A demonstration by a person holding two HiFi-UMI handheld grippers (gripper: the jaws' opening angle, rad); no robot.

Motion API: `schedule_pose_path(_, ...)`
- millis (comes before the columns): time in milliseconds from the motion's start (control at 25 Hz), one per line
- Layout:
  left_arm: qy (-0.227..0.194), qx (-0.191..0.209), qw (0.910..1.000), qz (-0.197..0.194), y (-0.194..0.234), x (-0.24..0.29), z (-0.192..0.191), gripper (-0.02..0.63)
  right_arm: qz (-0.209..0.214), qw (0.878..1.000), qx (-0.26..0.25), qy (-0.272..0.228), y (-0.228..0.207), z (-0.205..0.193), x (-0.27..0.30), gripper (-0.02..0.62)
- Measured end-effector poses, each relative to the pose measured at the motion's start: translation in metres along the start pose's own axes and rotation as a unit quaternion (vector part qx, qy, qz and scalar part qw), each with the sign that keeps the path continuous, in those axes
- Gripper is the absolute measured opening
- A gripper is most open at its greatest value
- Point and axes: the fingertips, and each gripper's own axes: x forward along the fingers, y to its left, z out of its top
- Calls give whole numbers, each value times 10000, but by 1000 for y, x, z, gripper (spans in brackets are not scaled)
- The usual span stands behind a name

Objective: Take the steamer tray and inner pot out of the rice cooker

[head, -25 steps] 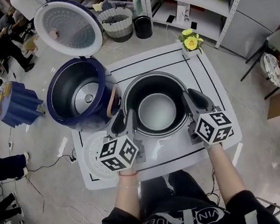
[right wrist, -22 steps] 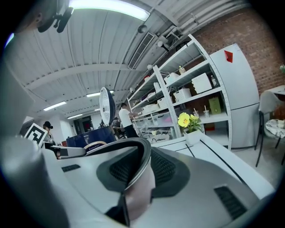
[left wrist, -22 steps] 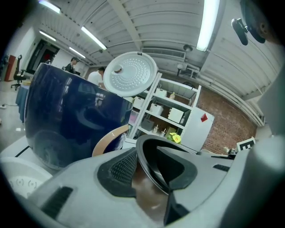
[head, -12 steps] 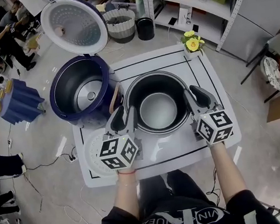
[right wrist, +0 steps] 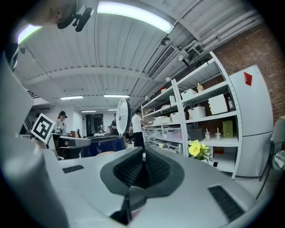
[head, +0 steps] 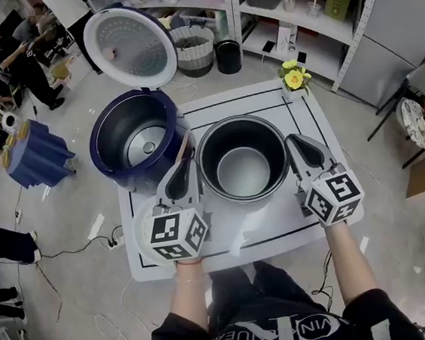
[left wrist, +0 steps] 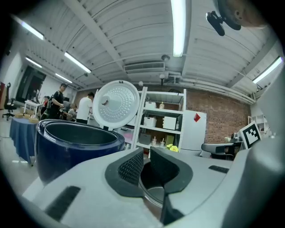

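The dark inner pot [head: 243, 171] stands on the white table [head: 279, 219], to the right of the navy rice cooker [head: 137, 140], whose lid [head: 130, 45] is up. My left gripper [head: 184, 172] hangs just outside the pot's left rim and my right gripper [head: 302, 151] just outside its right rim. Both have just been closing, and nothing is between their jaws. In the left gripper view the pads [left wrist: 133, 167] are nearly together above the pot [left wrist: 151, 196]. In the right gripper view the pads [right wrist: 129, 171] meet over the rim [right wrist: 136, 196]. The white steamer tray [head: 143, 219] lies at the table's front left, partly under my left gripper.
A small pot of yellow flowers [head: 293, 78] sits at the table's far right corner. On the floor to the left is a blue covered stand [head: 35, 155], with people [head: 9, 59] beyond it. Shelves, a ribbed basket [head: 194, 45] and a black bin [head: 228, 57] line the back.
Both grippers have risen from the pot's sides and their jaws have narrowed. The pot stays on the table.
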Motion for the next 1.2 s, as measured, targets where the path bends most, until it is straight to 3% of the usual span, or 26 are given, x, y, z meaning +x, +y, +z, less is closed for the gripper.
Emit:
schedule_pose_path(240,-216,244,9995,-1,1,-17,28,23,202,9998,-58,-58,12,18,-9,0)
schedule_pose_path(1200,-674,271,9972,183,8,-69,79,14,811,9954,-351,-359,53,63,-36,-2)
